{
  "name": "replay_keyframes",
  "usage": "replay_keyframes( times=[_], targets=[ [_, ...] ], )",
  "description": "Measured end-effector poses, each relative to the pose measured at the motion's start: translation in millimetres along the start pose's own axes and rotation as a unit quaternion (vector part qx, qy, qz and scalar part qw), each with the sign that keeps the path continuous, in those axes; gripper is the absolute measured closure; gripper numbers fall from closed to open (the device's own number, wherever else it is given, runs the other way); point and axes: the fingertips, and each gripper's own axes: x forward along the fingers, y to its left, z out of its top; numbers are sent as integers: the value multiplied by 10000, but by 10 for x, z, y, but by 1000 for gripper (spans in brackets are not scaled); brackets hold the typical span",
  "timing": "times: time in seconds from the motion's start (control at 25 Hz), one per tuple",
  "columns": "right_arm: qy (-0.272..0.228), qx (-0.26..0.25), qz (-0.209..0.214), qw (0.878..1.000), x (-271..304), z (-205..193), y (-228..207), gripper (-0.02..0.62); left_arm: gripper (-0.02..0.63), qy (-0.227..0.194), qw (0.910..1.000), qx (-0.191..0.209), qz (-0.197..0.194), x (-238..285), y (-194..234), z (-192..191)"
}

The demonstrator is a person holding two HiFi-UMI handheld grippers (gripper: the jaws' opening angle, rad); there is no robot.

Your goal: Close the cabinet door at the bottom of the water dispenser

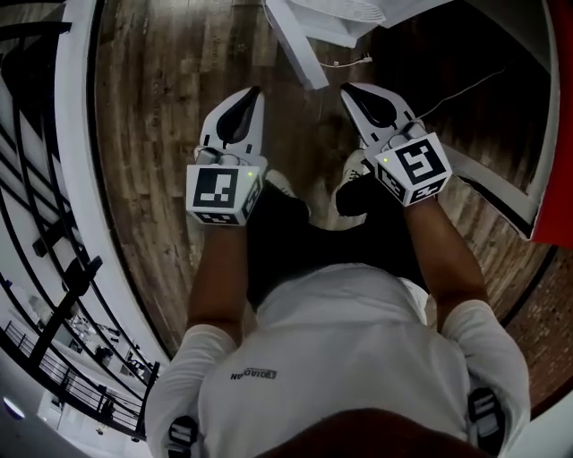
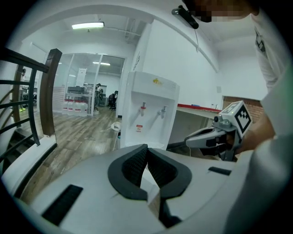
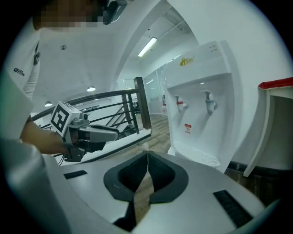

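Your white shirt [image 1: 349,340] is filling the lower head view. Beyond it, over the plank floor [image 1: 152,134], your left claw [image 1: 253,93] and right claw [image 1: 347,89] are pointing ahead, side by side and apart. Past their tips, at the top edge, the water dispenser [image 1: 336,11] is showing from above. The cabinet door [image 1: 300,55] is standing swung out from it as a narrow white panel, slanting toward your shoes [image 1: 333,210]. Neither claw is touching it. Only this view is showing that door.

Left gripper view: the dark pads [image 2: 137,167] are pressing together with nothing between them. Beyond them the dispenser's upper front, with its two taps [image 2: 143,107], is facing you, but the claw's own body is covering the cabinet below. This view is also taking in the right claw from the side, a glass-walled room [image 2: 87,87] far behind, and the red-edged tabletop [image 2: 197,109] just beside the dispenser.

Right gripper view: these pads are likewise meeting, and they are empty. The drip tray [image 3: 201,157] under the taps is appearing only here. The black stair railing [image 3: 142,104] is running behind the left claw. The lower cabinet is again lying hidden behind the claw body.
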Motion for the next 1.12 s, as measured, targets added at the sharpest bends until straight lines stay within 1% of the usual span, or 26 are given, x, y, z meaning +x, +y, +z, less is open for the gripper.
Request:
replay_keyframes(
  times=[0.32,0.48,0.68,0.88,1.0,1.12],
  targets=[
    [-321,-20,-241,9992,393,-585,-318,572,611,-144,9995,287,14,572,229,-650],
    [-312,-95,-365,9988,507,-912,-368,572,611,-228,9991,348,-82,799,273,-958],
    [-251,-52,-597,9979,556,-1239,-366,571,611,-265,9987,392,-191,978,300,-1282],
    [-208,-49,-751,9969,613,-1495,-340,571,611,-218,9986,311,-371,1142,296,-1519],
    [-237,-41,-899,9957,629,-1547,-334,571,611,-172,9985,196,-481,1140,296,-1623],
    [-192,-37,-1058,9942,669,-1600,-325,560,611,-90,9981,201,-571,1159,296,-1715]
  ],
)
